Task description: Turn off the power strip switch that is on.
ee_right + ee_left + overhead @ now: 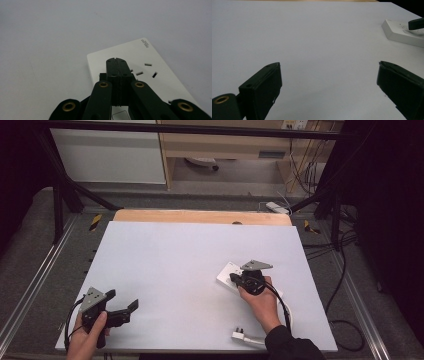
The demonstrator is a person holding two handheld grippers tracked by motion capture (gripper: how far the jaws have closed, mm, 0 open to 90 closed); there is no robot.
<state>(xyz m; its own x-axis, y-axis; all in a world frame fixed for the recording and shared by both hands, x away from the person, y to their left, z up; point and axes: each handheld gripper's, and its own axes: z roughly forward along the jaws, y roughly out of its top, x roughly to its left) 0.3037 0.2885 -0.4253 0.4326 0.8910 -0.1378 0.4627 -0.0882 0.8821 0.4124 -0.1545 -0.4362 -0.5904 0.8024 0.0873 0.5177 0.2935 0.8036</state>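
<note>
A white power strip [227, 272] lies on the white table [175, 265], right of the middle. My right gripper [235, 279] hovers over it, held from the near side by a hand. In the right gripper view its jaws [116, 61] are pressed together with nothing between them, tips over the strip's face [140, 53] beside a set of socket slots [147, 68]; whether they touch it I cannot tell. My left gripper [121, 300] is at the near left, open, with only bare table between its jaws [328, 75]. It looks toward the strip [397, 31].
A white plug [239, 335] on its white cord lies by the table's near edge, beside the right forearm. A wooden strip [200, 216] borders the far edge. Black frame posts and loose cables stand around the table on the floor.
</note>
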